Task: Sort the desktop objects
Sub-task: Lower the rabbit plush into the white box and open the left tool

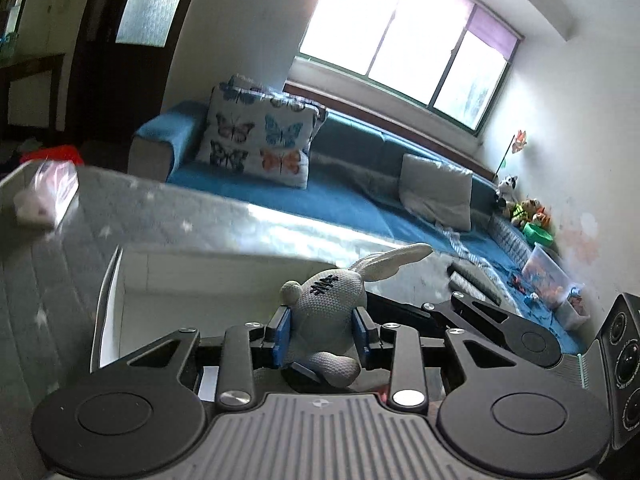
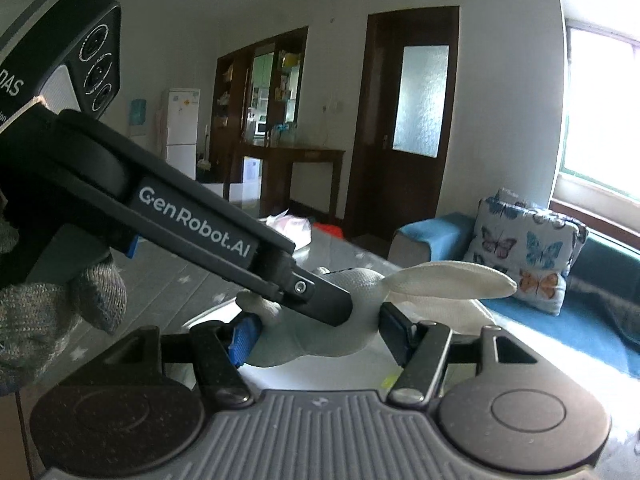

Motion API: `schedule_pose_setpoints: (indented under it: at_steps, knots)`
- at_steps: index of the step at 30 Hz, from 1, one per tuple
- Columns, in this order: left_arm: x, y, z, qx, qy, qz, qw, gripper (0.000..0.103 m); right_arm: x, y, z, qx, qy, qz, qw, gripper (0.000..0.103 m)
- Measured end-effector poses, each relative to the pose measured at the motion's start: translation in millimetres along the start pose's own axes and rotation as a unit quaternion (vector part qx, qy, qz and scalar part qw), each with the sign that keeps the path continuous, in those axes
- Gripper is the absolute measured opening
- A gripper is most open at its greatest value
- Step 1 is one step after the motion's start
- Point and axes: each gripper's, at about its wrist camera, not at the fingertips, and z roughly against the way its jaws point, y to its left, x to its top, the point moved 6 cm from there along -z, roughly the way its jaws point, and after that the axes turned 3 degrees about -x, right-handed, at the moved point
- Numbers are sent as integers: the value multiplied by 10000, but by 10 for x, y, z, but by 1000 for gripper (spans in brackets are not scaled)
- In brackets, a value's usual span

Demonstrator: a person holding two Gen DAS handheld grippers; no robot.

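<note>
A grey knitted toy rabbit (image 1: pixel 332 312) with long white ears is clamped between the blue pads of my left gripper (image 1: pixel 320 334), held above a white tray (image 1: pixel 120 280) on the table. In the right wrist view the same rabbit (image 2: pixel 360 284) lies between the fingers of my right gripper (image 2: pixel 320 334); its blue pads stand wide on either side of the toy, and I cannot tell whether they touch it. The left gripper's black finger (image 2: pixel 256 248) crosses in front from the upper left and grips the toy's body.
The grey table (image 1: pixel 168 216) carries a plastic-wrapped packet (image 1: pixel 48 192) at its far left. Beyond it are a blue sofa (image 1: pixel 340 184) with a butterfly cushion (image 1: pixel 260 136), toys and a clear bin (image 1: pixel 544 272). A gloved hand (image 2: pixel 48 312) holds the left gripper.
</note>
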Motion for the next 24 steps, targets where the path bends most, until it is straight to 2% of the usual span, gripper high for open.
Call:
schedule_pose_setpoints:
  at_steps: [5,12,24]
  knots:
    - [91,153,-315,63,51,92,9999,36,33,-189,-336,6,90,-147,9999,65]
    - [-36,506,-702,259,417,446,9978,36,-176,-291,-878,235,621,-376,9971,65]
    - [-164,945,-975,383,777,883,9923,38,-451,-249,-1404,466,1272,-480,9896,66]
